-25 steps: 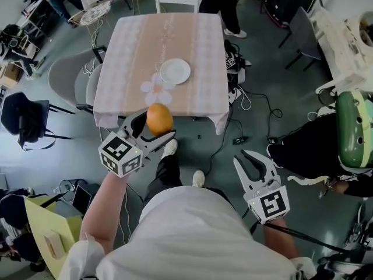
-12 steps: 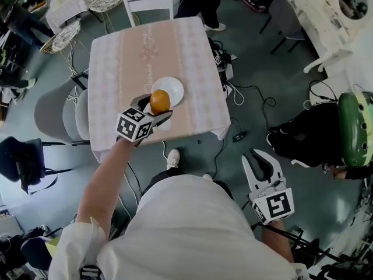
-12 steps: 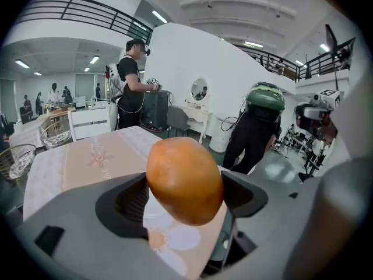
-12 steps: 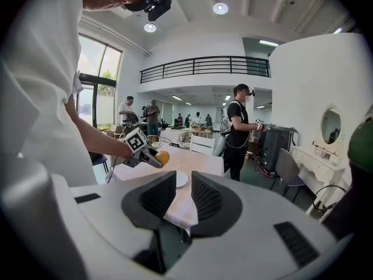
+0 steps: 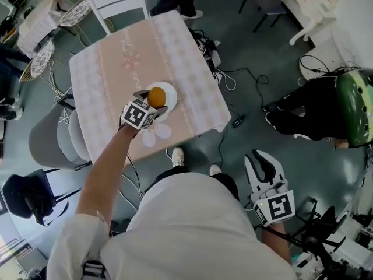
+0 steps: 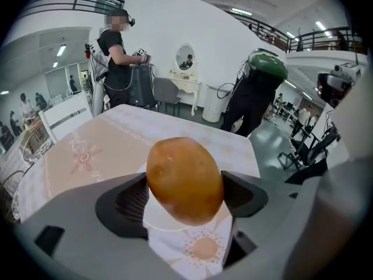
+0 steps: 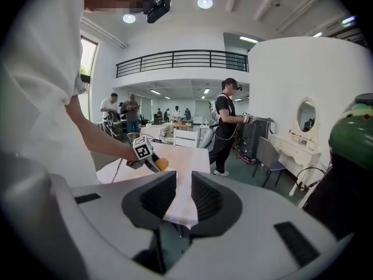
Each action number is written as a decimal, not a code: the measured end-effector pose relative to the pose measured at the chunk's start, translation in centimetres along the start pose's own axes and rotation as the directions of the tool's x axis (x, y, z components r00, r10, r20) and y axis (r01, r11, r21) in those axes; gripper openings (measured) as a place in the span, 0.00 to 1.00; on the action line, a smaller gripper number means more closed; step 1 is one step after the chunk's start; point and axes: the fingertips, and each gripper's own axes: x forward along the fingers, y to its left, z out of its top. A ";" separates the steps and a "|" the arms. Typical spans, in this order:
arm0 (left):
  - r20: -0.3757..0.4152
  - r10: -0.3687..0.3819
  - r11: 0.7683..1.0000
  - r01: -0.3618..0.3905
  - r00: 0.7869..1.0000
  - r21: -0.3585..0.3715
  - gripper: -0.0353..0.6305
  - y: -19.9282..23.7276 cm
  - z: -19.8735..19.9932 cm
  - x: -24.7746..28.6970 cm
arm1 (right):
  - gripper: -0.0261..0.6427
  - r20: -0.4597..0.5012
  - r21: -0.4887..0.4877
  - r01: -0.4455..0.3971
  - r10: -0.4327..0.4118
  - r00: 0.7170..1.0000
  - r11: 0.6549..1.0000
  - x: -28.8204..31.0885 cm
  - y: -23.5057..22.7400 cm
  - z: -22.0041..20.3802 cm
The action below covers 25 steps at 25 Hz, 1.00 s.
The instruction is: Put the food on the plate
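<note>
An orange-brown oval food item (image 5: pixel 155 96) is gripped in my left gripper (image 5: pixel 154 100), which is shut on it just above the white plate (image 5: pixel 171 91) on the pink-clothed table (image 5: pixel 116 69). In the left gripper view the food (image 6: pixel 185 179) sits between both pads, with the plate (image 6: pixel 156 216) directly under it. I cannot tell whether the food touches the plate. My right gripper (image 5: pixel 263 156) hangs low beside my body, off the table, narrowly open and holding nothing. The right gripper view (image 7: pixel 183 194) shows the distant food (image 7: pixel 161 163).
A white chair (image 5: pixel 119 4) stands at the table's far end and a grey chair (image 5: pixel 49 144) at its left. Cables (image 5: pixel 233 77) lie on the floor to the right. A person in black with a green helmet (image 5: pixel 352 107) is at the right.
My left gripper has carried the food forward from the table's near edge to over the plate. The right gripper has stayed low at my side.
</note>
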 end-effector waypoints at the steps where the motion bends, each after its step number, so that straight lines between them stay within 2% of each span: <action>1: -0.023 -0.006 1.000 0.006 1.000 0.015 0.65 0.3 -0.2 0.6 | 0.17 -0.005 0.009 0.014 -0.014 1.000 1.000 0.0 0.0 -0.1; 6: -0.131 -0.020 0.996 0.031 0.991 0.085 0.65 1.6 -1.0 2.9 | 0.17 -0.028 0.041 0.078 -0.077 0.997 0.996 -0.5 -0.4 -0.3; 11: -0.238 -0.027 0.990 0.060 0.971 0.129 0.65 1.8 -1.7 4.0 | 0.17 -0.036 0.056 0.109 -0.107 0.994 0.992 -0.6 -0.8 -0.1; 14: -0.266 -0.029 0.984 0.074 0.963 0.161 0.65 1.7 -1.9 4.7 | 0.17 -0.036 0.062 0.116 -0.114 0.993 0.991 -0.4 -0.9 -0.1; 23: -0.355 -0.031 0.982 0.095 0.934 0.166 0.66 1.8 -3.0 5.5 | 0.17 -0.049 0.064 0.109 -0.106 0.993 0.992 0.4 -1.2 0.2; 25: -0.350 -0.026 0.980 0.092 0.936 0.175 0.66 1.8 -2.5 5.5 | 0.17 -0.051 0.062 0.105 -0.102 0.993 0.993 0.6 -1.3 0.3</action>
